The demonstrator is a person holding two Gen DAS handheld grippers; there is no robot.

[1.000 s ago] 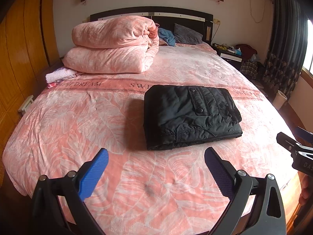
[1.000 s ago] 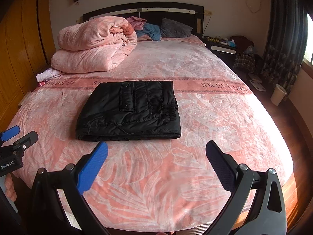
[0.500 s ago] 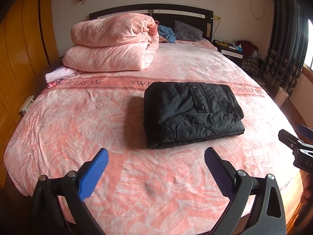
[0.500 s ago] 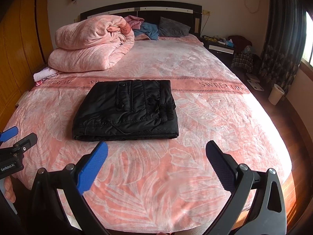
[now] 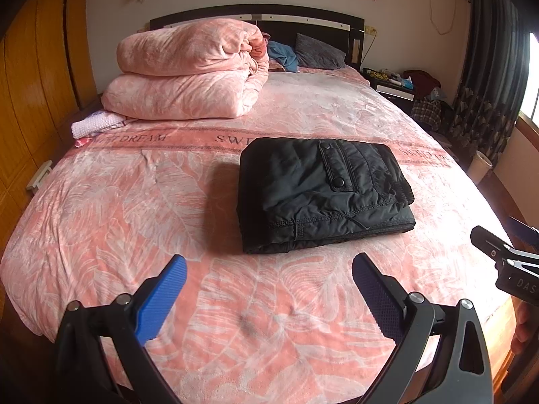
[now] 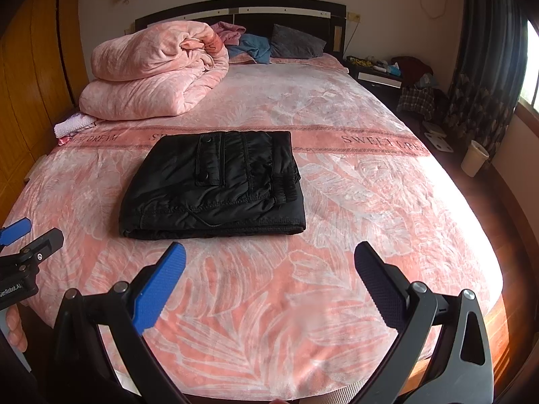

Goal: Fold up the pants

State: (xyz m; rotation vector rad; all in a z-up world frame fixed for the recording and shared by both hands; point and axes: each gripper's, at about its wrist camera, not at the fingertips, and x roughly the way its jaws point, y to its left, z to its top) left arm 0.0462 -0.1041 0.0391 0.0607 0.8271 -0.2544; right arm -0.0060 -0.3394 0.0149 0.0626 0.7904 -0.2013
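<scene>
Pants, black and padded, lie folded into a thick rectangle on the bed, about midway between its side edges and just on the near side of the printed band that crosses it. A snap pocket flap faces up (two studs show on it), and the ribbed cuffs bunch at the right side of the bundle. The left gripper hangs above the foot edge with its jaws spread wide, nothing between them, apart from the pants. The right gripper is likewise wide apart and empty, near the same edge. A rolled pink quilt sits toward the far left corner, well away from the pants.
</scene>
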